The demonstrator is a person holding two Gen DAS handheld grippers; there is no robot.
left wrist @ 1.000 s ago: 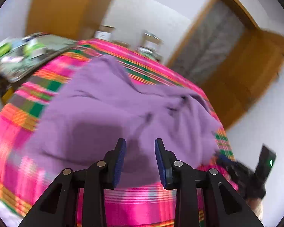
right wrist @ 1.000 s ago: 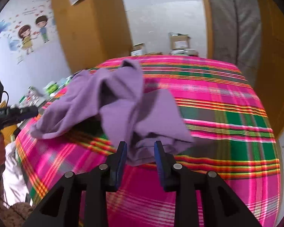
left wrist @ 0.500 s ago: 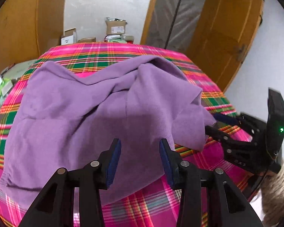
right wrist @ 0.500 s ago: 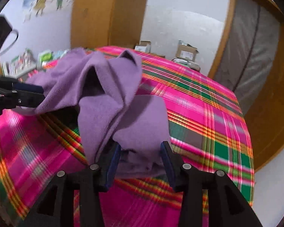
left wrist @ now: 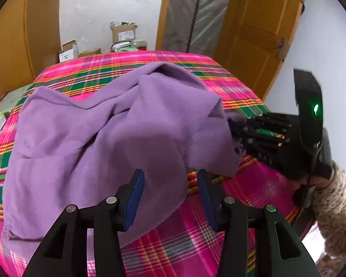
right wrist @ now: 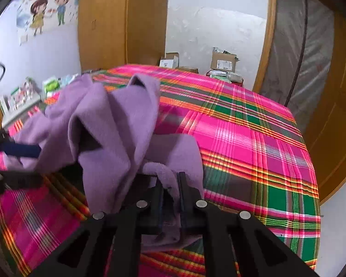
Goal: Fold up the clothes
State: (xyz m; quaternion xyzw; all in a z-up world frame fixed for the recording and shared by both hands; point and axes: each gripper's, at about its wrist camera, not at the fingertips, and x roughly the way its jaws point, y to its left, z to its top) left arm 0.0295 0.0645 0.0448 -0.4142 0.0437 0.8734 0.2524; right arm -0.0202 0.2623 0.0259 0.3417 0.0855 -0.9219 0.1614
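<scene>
On the bed: a pink, green and orange checked blanket [left wrist: 219,87] covers the top, and a purple cloth [left wrist: 103,138] lies on it in a loose, bumpy heap.
Purple cloth: it is soft and wrinkled, bunched high in the middle, with one flat part spread toward the near edge of the bed.
Right gripper [right wrist: 170,196]: its jaws have just been closing, and now they pinch a fold of the purple cloth [right wrist: 117,138] at its near corner. The cloth hangs over the black fingers [right wrist: 184,184].
Left gripper [left wrist: 169,196]: its jaws have just been opening and now stand wide, with blue pads [left wrist: 133,198]. It hangs just over the near edge of the cloth and holds nothing.
Sleeve [left wrist: 334,212]: a speckled woolly sleeve shows behind the right gripper in the left view.
Far side: cardboard boxes [right wrist: 223,62] sit behind the bed, by a white wall.
Door [left wrist: 260,34]: yellow-brown wood, off to the right.
Wall picture [right wrist: 48,11]: two cartoon children on the left wall.
</scene>
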